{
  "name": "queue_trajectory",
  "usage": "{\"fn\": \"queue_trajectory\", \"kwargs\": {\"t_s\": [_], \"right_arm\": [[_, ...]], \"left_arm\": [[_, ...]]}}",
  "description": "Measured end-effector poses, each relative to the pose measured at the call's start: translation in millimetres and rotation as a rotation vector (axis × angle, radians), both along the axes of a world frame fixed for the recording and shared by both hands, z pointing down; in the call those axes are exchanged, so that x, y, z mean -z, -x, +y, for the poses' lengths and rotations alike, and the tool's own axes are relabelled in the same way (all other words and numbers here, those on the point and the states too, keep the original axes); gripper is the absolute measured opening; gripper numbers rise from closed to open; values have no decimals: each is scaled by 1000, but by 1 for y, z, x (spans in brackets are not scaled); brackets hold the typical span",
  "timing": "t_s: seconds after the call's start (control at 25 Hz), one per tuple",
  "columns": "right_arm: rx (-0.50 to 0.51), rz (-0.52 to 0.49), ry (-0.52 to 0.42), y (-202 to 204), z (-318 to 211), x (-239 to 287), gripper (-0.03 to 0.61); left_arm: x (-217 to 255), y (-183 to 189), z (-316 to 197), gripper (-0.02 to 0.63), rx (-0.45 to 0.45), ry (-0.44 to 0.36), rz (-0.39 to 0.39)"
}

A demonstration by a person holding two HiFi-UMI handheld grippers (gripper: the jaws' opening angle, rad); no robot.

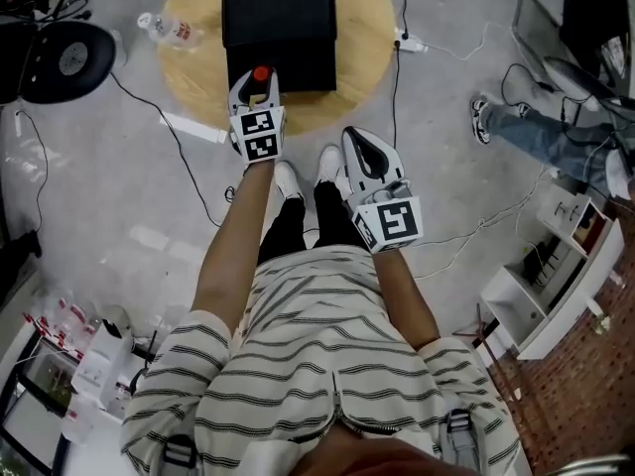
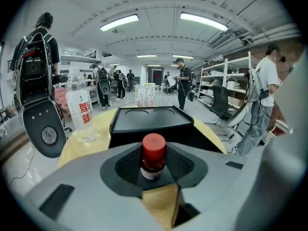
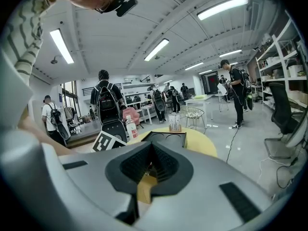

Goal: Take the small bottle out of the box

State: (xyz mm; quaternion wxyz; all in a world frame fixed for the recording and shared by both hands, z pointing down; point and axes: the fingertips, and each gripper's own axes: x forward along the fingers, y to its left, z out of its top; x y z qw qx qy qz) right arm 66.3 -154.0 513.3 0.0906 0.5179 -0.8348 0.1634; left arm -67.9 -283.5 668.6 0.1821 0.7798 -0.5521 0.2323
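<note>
A small bottle with a red cap (image 2: 153, 152) stands upright between the dark pads of my left gripper (image 2: 154, 170), which is shut on it. In the head view the small bottle (image 1: 261, 73) and left gripper (image 1: 260, 85) sit over the near edge of the black box (image 1: 278, 28), on the round wooden table (image 1: 189, 82). The black box (image 2: 150, 120) lies just beyond the bottle. My right gripper (image 1: 359, 147) hangs shut and holding nothing, nearer to me, off the table's edge. Past the right gripper (image 3: 149, 172), the box (image 3: 166, 137) shows far off.
A clear water bottle (image 1: 169, 30) with a red label stands on the table left of the box, and the water bottle (image 2: 80, 107) is upright. A black chair (image 1: 60, 59) is at the left. Cables and a power strip (image 1: 412, 42) lie on the floor. People stand around the room.
</note>
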Motion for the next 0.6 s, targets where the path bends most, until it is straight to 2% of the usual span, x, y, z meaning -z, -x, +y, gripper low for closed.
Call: {"fn": "queue_trajectory", "kwargs": {"t_s": [0.6], "right_arm": [[7, -10, -34, 12, 12, 9, 17]], "left_arm": [[33, 8, 19, 153, 6, -53, 17]]}}
